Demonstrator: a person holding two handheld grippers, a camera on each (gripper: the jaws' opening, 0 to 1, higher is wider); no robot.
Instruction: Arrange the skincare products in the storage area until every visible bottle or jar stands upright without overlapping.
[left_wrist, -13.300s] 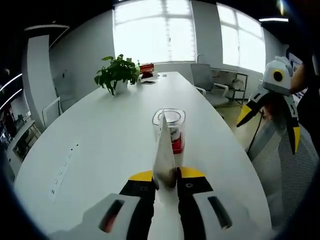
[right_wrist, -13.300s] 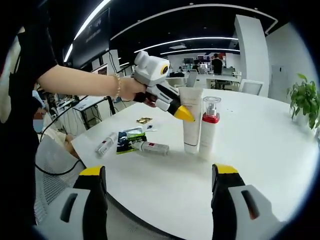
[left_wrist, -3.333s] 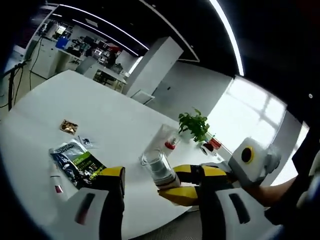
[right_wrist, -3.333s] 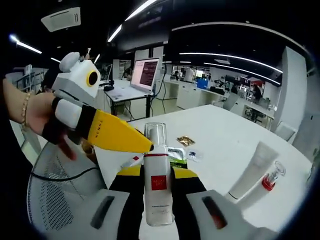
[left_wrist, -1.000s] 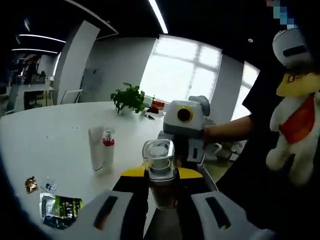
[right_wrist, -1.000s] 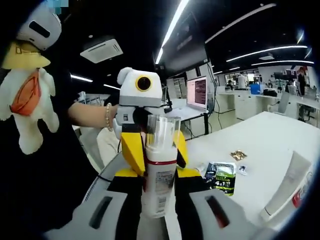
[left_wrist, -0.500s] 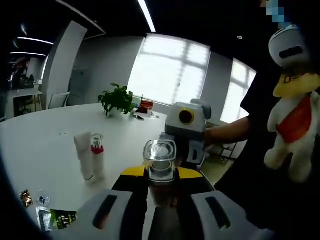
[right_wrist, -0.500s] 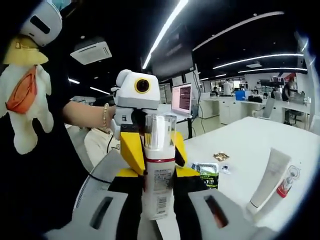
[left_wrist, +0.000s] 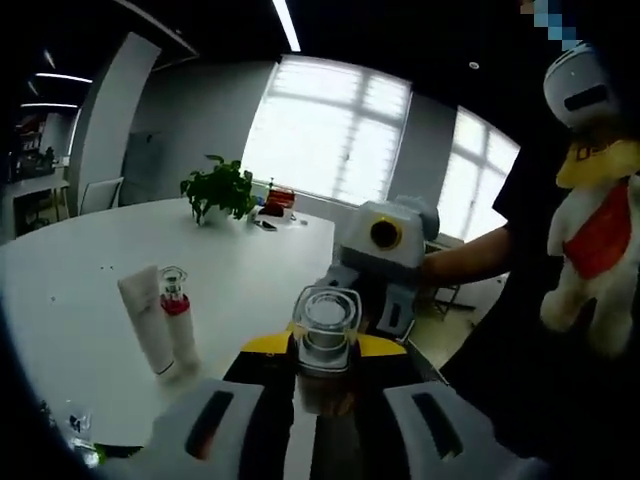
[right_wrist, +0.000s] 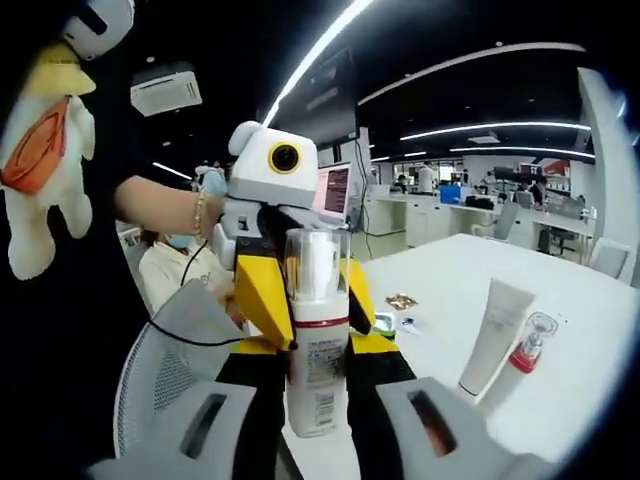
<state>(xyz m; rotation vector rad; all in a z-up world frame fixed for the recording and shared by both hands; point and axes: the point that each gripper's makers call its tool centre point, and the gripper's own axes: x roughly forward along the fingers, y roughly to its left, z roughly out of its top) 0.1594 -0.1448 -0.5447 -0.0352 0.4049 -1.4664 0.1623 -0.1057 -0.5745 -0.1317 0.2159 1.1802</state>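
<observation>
A long white table (left_wrist: 90, 290) is stretching away toward bright windows in the left gripper view, and in the right gripper view the same table (right_wrist: 590, 390) is running off to the right. A person's dark torso is filling the right side of the left gripper view, with a plush toy (left_wrist: 600, 250) hanging on it. Both grippers are meeting face to face off the table's edge, above a mesh chair (right_wrist: 165, 350). The left gripper (left_wrist: 322, 345) is sitting clenched on the clear cap end of a pump bottle (left_wrist: 324, 330), and the right gripper (right_wrist: 318, 345) is grasping the same pump bottle (right_wrist: 317, 350) by its white labelled body, so the bottle is being held in the air between the two, upright in the right gripper view. Whether the left jaws are actually pressing the cap or merely lying against it is hard to judge from this close angle. On the table, well apart from the grippers, a white tube (left_wrist: 145, 325) is standing cap-down just beside a clear bottle with a red collar (left_wrist: 177, 315); the same tube (right_wrist: 495, 335) and red-collared bottle (right_wrist: 527, 350) are appearing in the right gripper view. A potted plant (left_wrist: 215, 187) is sitting farther down the table. Small sachets (right_wrist: 398, 312) are lying flat near the table's near edge.
</observation>
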